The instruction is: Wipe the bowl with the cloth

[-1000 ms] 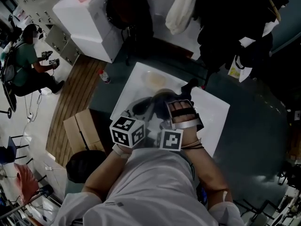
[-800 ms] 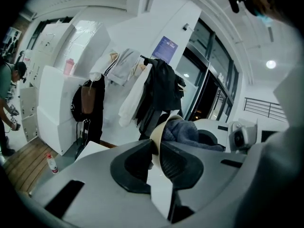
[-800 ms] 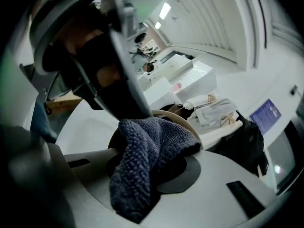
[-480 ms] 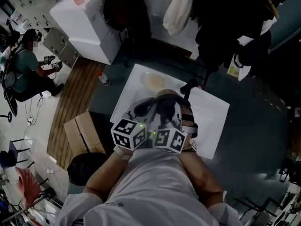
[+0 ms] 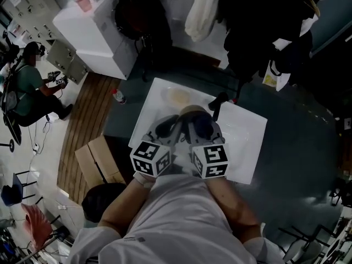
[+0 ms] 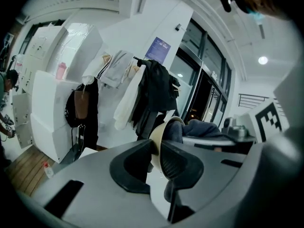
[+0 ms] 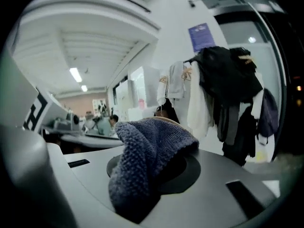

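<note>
The beige bowl (image 5: pixel 192 111) is held tilted above the white table (image 5: pixel 247 142). My left gripper (image 5: pixel 168 127) is shut on its rim; in the left gripper view the jaws pinch the bowl's wall (image 6: pixel 160 131). My right gripper (image 5: pixel 201 128) is shut on the blue-grey knitted cloth (image 7: pixel 142 160) and presses it into the bowl's opening. The cloth (image 6: pixel 202 128) bulges out of the bowl in the left gripper view. The bowl's edge (image 7: pixel 167 120) just shows behind the cloth in the right gripper view. The bowl's inside is hidden.
A second pale dish (image 5: pixel 177 96) lies at the table's far side, with a black object (image 5: pixel 219 100) standing to its right. Cardboard boxes (image 5: pixel 96 155) and a bottle (image 5: pixel 116 96) sit left of the table. Clothes (image 5: pixel 258 26) hang beyond it. A person (image 5: pixel 25 84) sits far left.
My right gripper has twisted back round, so its marker cube now faces up instead of the hand, and the cloth has turned inside the bowl. The left gripper has kept its hold on the rim.
</note>
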`<act>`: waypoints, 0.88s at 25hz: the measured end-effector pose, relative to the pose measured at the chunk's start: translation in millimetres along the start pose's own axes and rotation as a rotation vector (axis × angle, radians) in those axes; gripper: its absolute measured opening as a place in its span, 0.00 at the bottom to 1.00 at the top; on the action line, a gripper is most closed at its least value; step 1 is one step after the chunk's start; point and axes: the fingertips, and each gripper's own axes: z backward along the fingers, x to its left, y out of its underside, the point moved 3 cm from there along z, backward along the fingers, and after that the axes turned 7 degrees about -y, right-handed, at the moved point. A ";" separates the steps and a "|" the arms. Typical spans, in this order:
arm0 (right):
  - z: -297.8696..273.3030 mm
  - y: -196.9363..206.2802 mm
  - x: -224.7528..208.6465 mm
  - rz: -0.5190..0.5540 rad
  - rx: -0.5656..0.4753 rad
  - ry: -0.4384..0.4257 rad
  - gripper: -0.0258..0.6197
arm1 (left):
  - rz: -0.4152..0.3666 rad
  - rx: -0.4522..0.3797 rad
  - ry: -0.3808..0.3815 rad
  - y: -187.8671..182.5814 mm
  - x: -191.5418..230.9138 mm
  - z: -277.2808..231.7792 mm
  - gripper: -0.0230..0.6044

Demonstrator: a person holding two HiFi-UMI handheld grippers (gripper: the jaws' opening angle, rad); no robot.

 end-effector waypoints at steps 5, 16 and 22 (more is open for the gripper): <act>9.3 -8.3 -2.2 -0.290 -0.169 -0.109 0.13 | 0.000 -0.014 -0.001 -2.9 7.6 -2.2 0.11; 66.9 -43.2 -1.2 -0.150 -0.434 -0.072 0.13 | 0.019 -0.090 0.054 -19.3 8.3 -6.9 0.11; 108.4 -40.5 -31.4 -0.156 -0.489 0.060 0.13 | 0.001 -0.064 0.062 -13.2 10.5 -9.0 0.08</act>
